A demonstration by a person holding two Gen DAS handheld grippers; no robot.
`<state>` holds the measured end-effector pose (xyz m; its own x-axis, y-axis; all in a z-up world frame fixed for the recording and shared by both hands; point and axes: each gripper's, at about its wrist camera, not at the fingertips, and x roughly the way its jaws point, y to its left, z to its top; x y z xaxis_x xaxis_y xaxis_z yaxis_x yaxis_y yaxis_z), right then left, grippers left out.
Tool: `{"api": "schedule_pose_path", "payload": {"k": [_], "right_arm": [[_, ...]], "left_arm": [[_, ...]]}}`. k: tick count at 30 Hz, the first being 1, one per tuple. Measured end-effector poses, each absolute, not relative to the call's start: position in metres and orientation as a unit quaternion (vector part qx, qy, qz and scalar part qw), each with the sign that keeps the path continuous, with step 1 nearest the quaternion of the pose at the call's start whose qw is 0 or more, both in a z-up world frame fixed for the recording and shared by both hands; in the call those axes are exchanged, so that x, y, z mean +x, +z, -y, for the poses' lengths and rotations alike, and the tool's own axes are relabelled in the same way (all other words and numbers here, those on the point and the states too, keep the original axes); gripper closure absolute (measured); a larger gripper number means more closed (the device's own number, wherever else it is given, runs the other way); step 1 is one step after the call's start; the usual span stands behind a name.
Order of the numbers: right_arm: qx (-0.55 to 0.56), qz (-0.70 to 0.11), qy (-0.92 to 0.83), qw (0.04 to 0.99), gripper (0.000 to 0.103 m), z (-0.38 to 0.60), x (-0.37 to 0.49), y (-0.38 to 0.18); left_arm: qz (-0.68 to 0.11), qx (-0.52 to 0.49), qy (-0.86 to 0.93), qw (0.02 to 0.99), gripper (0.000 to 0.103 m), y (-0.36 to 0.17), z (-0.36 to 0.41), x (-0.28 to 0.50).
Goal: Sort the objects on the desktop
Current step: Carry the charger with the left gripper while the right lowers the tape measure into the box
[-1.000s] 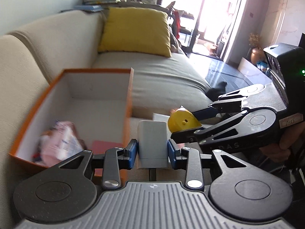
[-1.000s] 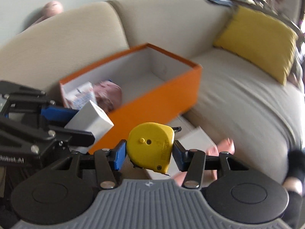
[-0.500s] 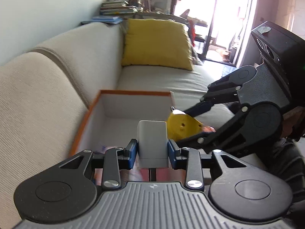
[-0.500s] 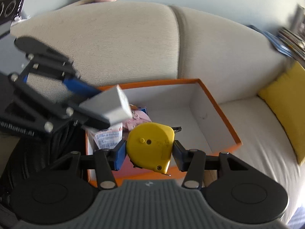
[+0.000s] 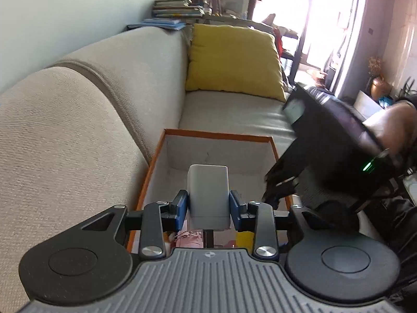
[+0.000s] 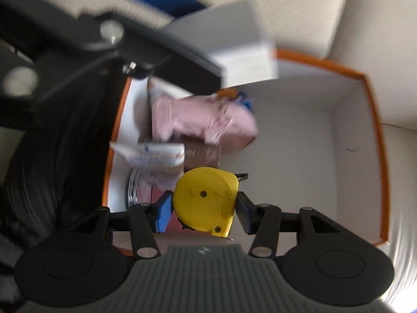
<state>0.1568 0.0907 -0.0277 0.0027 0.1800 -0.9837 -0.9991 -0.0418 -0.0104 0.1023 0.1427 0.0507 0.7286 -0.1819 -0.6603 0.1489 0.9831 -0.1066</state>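
We find the right hand-held gripper clamped on the yellow plastic tape measure, pointing down over the orange-rimmed white cardboard box; bare floor lies toward 2 o'clock. The left hand-held gripper clamps a grey rectangular block, box ahead at 12.

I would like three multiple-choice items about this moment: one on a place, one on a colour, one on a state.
1. Where does the orange box stand?
A. on the sofa seat
B. on a shelf
C. on the floor

2. What colour is the tape measure held in the right tongs?
A. red
B. yellow
C. green

3. In what state are the left tongs?
A. open and empty
B. out of view
C. shut on the grey block

Answers:
1 A, the sofa cushion lies under and around the box.
2 B, its casing is plainly yellow.
3 C, both blue pads press the block's sides.
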Motion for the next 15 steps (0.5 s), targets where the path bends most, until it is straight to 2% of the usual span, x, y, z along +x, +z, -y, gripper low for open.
{"api": "schedule_pose_path", "payload": {"k": [6, 15], "right_arm": [[-0.49, -0.472, 0.567, 0.464, 0.049, -0.108, 0.162, -0.051], [-0.485, -0.52, 0.57, 0.412, 0.049, -0.122, 0.177, -0.078]], "left_arm": [[-0.376, -0.017, -0.105, 0.921, 0.064, 0.035, -0.144, 0.112], [-0.392, -0.02, -0.097, 0.915, 0.064, 0.02, -0.152, 0.116]]}}
